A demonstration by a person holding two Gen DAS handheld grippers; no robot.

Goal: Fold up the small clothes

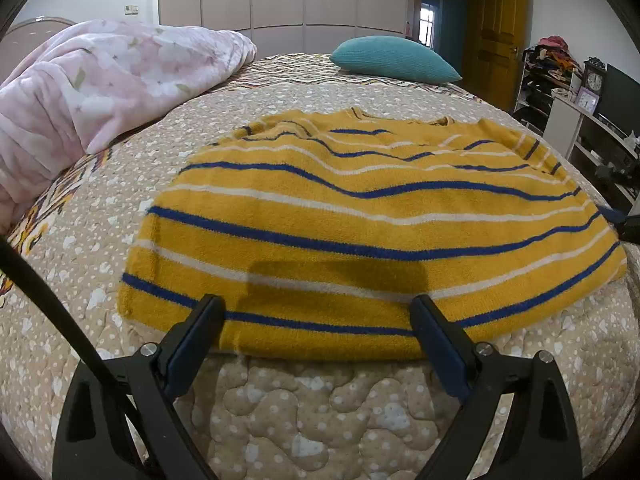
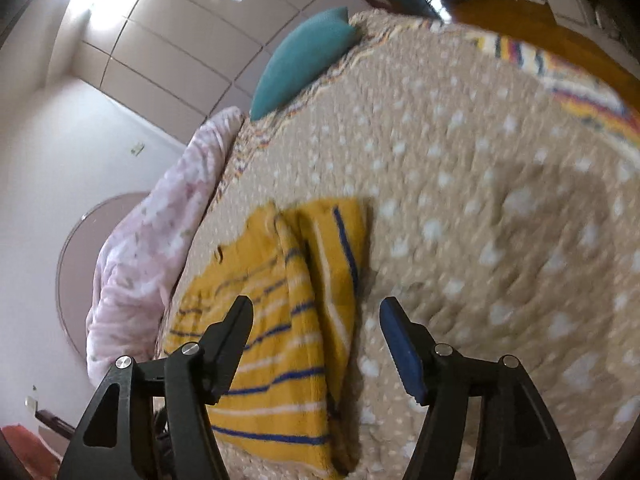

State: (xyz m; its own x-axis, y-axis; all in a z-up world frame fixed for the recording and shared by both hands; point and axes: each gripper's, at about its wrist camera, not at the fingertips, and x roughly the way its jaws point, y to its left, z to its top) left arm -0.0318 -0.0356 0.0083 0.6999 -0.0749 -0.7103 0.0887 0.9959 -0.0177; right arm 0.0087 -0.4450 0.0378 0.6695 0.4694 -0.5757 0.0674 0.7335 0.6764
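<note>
Left wrist view: a pink blanket is heaped at the far left of the bed, which is covered by a beige spotted quilt. At centre lies the sweater, yellow with blue and white stripes, spread flat with its sides folded inward, neckline far and hem near. The left gripper hangs over the near hem with its jaws spread wide; both fingertips sit above the fabric and nothing is clamped between them. A teal pillow rests at the far end of the bed, right of centre. At the right edge of the sweater, a dark part of the other tool is partly visible. Right wrist view: the frame is tilted and blurred. The blanket lies at left, and the pillow lies far, left of centre. The sweater lies near, left of centre, a folded edge running along its right side. The right gripper is parted, holding nothing; its left finger is over the sweater and its right finger over the bare quilt.
</note>
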